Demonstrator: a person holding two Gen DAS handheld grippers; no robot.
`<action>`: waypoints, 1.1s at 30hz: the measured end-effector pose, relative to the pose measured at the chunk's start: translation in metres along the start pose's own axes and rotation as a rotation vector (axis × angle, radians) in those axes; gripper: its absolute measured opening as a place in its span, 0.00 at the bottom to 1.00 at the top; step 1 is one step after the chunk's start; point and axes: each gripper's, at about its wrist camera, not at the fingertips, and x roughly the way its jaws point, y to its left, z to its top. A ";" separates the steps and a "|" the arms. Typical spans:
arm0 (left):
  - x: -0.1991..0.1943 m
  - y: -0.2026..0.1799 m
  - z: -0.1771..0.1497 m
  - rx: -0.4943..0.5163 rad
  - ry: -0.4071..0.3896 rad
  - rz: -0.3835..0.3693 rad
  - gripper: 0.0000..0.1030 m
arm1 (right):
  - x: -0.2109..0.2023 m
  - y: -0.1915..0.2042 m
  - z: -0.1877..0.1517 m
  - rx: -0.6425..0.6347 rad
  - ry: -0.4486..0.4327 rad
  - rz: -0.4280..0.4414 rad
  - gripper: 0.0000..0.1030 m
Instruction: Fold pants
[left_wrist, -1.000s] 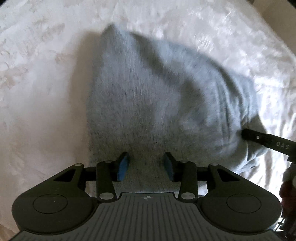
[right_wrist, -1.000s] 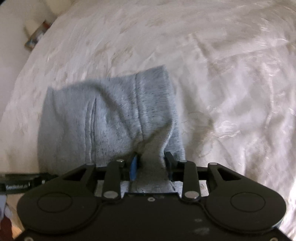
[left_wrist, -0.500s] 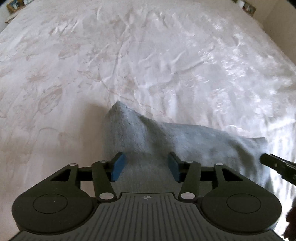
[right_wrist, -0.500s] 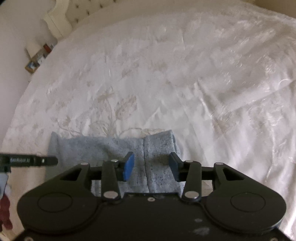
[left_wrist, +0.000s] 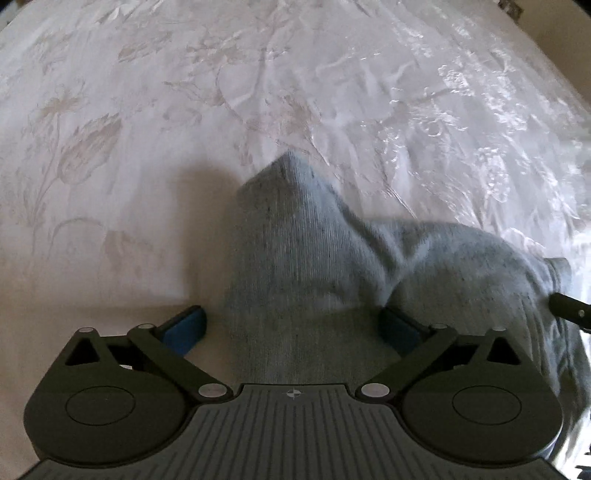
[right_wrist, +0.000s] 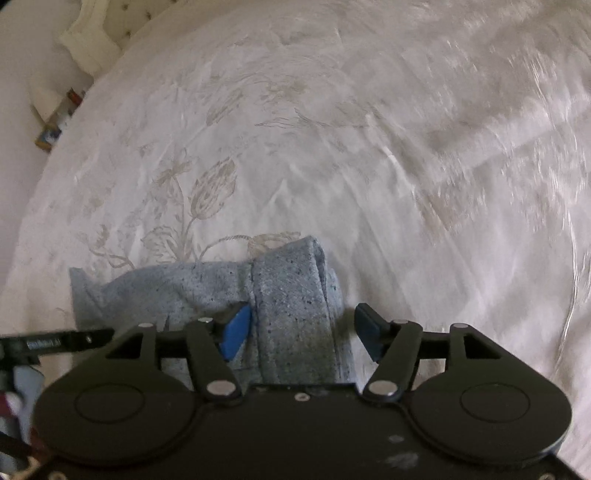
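Both grippers now stand with fingers spread wide over the pants (left_wrist: 314, 266), which lie bunched on the bedspread (left_wrist: 147, 147) directly ahead of them. A second ago the right gripper (right_wrist: 301, 330) was clamped on a ridge of grey cloth; it has let go, and the left gripper (left_wrist: 291, 328) has opened wider, so this fold looks set down. The left view alone shows a raised corner peaking beyond its fingers; the right view alone shows the stitched hem band (right_wrist: 291, 295) between its pads and a headboard (right_wrist: 92, 40) far ahead-left.
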 end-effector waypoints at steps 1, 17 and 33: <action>-0.003 0.002 -0.005 -0.016 -0.003 -0.013 0.99 | -0.002 -0.005 -0.002 0.020 0.007 0.016 0.65; -0.011 -0.005 -0.051 -0.054 0.003 -0.142 1.00 | -0.006 -0.023 -0.042 0.043 0.101 0.182 0.70; -0.065 -0.005 -0.040 -0.143 -0.119 -0.132 0.19 | -0.052 0.048 0.000 -0.045 0.055 0.346 0.25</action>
